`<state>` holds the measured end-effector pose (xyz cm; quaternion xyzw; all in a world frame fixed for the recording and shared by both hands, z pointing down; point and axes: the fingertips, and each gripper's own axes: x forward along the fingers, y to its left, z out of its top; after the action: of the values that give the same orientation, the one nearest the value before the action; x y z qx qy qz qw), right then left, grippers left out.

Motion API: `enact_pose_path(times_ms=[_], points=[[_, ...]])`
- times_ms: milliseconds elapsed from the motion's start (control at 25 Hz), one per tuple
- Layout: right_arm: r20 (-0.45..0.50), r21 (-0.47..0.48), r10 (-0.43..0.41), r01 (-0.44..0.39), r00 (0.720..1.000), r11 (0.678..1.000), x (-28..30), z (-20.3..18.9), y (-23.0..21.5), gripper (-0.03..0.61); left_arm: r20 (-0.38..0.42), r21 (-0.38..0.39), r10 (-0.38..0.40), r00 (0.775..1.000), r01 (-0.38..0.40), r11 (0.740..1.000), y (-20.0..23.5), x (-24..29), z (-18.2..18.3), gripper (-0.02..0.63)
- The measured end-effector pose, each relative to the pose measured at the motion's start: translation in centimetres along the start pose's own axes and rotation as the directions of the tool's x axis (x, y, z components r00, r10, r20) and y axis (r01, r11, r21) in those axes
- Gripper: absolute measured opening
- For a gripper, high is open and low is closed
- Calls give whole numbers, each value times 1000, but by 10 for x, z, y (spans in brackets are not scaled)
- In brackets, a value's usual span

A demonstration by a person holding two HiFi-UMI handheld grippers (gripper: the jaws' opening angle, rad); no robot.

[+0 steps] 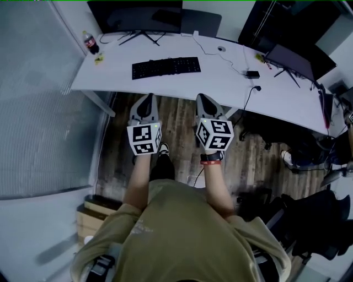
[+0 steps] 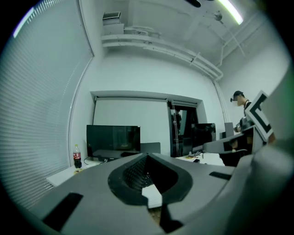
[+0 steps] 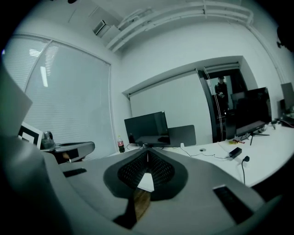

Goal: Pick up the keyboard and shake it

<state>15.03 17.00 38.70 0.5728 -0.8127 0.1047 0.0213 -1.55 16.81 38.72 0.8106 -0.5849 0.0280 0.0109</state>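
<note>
A black keyboard (image 1: 165, 67) lies flat on the white desk (image 1: 220, 82), in front of a dark monitor (image 1: 135, 15). Both grippers are held side by side over the wooden floor, short of the desk's near edge and apart from the keyboard. My left gripper (image 1: 145, 103) is shut with nothing between its jaws. My right gripper (image 1: 206, 103) is shut and empty too. In the left gripper view the jaws (image 2: 147, 160) meet at their tips, and the monitor (image 2: 113, 141) shows beyond. In the right gripper view the jaws (image 3: 147, 151) are likewise together. The keyboard is hidden in both gripper views.
A cola bottle (image 1: 91, 43) stands at the desk's far left corner. A second monitor (image 1: 295, 59) is at the right, with cables and a small black adapter (image 1: 252, 74) on the desk. Boxes (image 1: 94, 217) sit on the floor at lower left. A person (image 3: 221, 87) stands in the far doorway.
</note>
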Motion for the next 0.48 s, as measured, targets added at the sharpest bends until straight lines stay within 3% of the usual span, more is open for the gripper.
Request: enact_pose_path(times_ms=[480], points=[[-34, 11, -4, 4, 999, 1000, 114, 30, -22, 23, -9, -12, 5, 1000, -6, 1000, 53, 108, 10, 18]])
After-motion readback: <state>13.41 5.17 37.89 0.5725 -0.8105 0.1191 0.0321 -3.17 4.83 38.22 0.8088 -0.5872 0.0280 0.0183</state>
